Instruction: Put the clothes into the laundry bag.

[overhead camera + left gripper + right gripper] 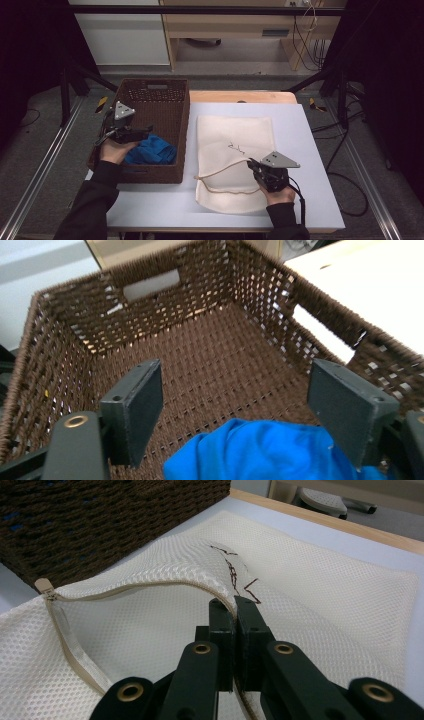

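left gripper point(141, 131) is hovering inside the basket point(181, 131), just above the blue cloth point(150, 150). from its own camera the jaws are standing wide apart with nothing between the pads; the cloth point(270, 452) is lying below them on the basket floor point(210, 360), not pinched. the cloth is sitting bunched up in the near part of the basket, close to the near wall.

right gripper point(253, 165) is sitting over the near right part of the mesh bag point(235, 135). its jaws are pressed together on the bag's zipper edge point(150, 586), pinching it and holding that edge lifted off the lower layer, so the mouth is gaping open toward the basket. in the right gripper view point(234, 605) the mesh is draping over the jaw tips, zipper pull point(43, 586) lying at the far left end of the opening. a dark thread squiggle point(232, 572) is showing on the bag just past the tips.

bag is lying flat on the white table point(310, 150), just right of the basket, the two well clear of touching in the high view. person's sleeves are coming in from the bottom, one hand on each gripper.
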`<state>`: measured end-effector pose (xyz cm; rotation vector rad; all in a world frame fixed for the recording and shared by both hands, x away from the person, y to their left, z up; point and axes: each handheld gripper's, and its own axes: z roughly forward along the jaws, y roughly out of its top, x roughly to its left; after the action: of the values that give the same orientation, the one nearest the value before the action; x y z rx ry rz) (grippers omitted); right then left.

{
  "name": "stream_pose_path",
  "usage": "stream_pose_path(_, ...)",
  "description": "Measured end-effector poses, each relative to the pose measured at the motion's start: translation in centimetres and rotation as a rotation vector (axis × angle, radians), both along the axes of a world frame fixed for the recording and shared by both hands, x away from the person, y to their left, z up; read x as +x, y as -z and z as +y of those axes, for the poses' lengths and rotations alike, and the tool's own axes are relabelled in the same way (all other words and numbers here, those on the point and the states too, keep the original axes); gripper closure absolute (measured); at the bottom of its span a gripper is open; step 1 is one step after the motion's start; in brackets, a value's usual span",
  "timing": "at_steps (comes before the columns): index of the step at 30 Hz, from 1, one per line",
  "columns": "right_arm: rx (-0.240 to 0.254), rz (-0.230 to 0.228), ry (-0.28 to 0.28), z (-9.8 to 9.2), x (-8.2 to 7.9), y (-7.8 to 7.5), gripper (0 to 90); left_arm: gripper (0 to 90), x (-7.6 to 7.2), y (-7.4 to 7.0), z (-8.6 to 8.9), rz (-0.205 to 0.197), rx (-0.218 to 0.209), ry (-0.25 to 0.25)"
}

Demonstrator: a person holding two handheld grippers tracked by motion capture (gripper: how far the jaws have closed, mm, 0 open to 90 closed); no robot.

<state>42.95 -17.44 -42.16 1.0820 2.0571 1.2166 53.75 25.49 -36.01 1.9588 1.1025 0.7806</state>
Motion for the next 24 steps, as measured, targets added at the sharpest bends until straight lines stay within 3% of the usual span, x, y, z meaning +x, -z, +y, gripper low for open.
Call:
stream_pose_path(5,-0.005,0.003,-0.002,0.1,0.0,0.1,87.4,19.8,0.8,1.2,-0.1,0.064,0.063,-0.004)
stream_pose_path(13,-0.011,0.008,-0.004,0.2,0.1,0.2,87.3,18.3,1.6,2.5,-0.5,0.148,0.104,0.022)
stream_pose_path(20,-0.014,0.006,-0.006,0.1,0.1,0.2,87.3,17.6,2.3,3.5,-0.6,0.234,0.131,0.005)
stream_pose_path(24,-0.013,0.008,-0.006,0.2,0.1,0.2,87.3,17.2,2.6,4.2,-0.9,0.274,0.178,-0.006)
